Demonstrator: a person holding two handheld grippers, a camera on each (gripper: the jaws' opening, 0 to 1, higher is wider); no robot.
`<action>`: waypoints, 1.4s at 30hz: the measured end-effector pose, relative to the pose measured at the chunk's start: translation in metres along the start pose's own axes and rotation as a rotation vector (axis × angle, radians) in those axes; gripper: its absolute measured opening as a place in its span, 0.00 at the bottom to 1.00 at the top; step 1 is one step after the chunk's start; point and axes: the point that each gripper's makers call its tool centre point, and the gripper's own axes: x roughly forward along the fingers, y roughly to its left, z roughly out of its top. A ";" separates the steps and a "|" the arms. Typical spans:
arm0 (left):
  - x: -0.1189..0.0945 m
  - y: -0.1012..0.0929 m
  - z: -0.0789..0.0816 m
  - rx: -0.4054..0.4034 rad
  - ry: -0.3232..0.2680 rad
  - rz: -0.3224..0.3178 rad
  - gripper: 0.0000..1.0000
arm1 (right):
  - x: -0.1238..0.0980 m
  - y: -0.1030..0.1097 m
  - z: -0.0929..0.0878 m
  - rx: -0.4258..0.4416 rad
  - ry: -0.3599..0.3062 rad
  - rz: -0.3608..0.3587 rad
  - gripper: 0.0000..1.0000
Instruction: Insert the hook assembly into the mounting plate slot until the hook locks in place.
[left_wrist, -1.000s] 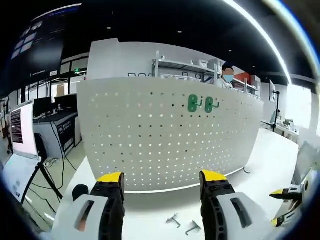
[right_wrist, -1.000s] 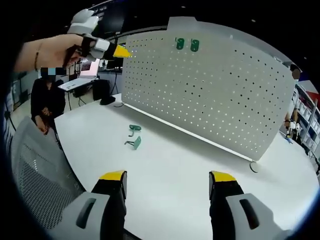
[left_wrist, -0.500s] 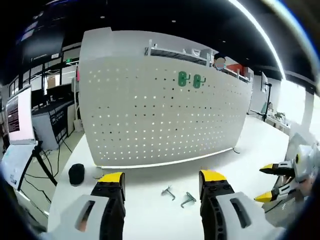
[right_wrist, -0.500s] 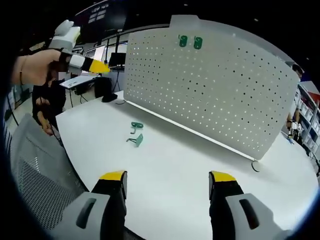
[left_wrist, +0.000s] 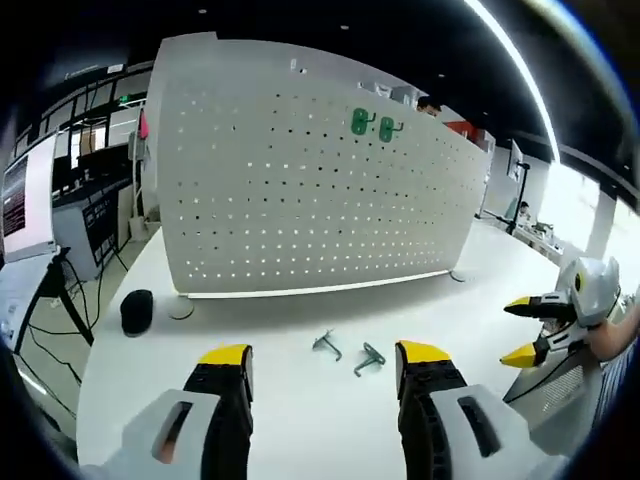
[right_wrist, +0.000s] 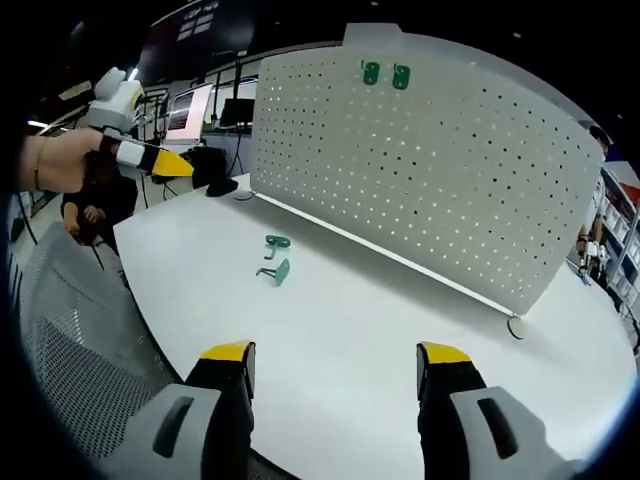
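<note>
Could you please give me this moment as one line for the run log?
left tongs: open, empty | right tongs: open, empty | two hooks: loose on table | two hooks: on pegboard

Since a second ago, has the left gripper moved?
Yes. In the right gripper view, the left gripper has dropped from level with the pegboard's top edge down toward the table.

We saw a white table (left_wrist: 150, 330) carrying a small black round object (left_wrist: 136, 310) near its left edge; a grey mesh chair back (right_wrist: 70, 330) stood beside it; monitors (left_wrist: 15, 195) glowed behind.
</note>
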 end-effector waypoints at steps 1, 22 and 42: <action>0.001 0.001 -0.001 0.000 -0.001 -0.006 0.59 | 0.000 0.000 0.000 -0.001 0.002 0.000 0.63; 0.067 -0.003 -0.044 0.075 0.086 -0.171 0.55 | 0.001 -0.004 -0.005 0.000 0.023 -0.012 0.62; 0.139 0.006 -0.075 0.110 0.128 -0.202 0.35 | 0.004 -0.006 -0.010 0.016 0.048 -0.014 0.60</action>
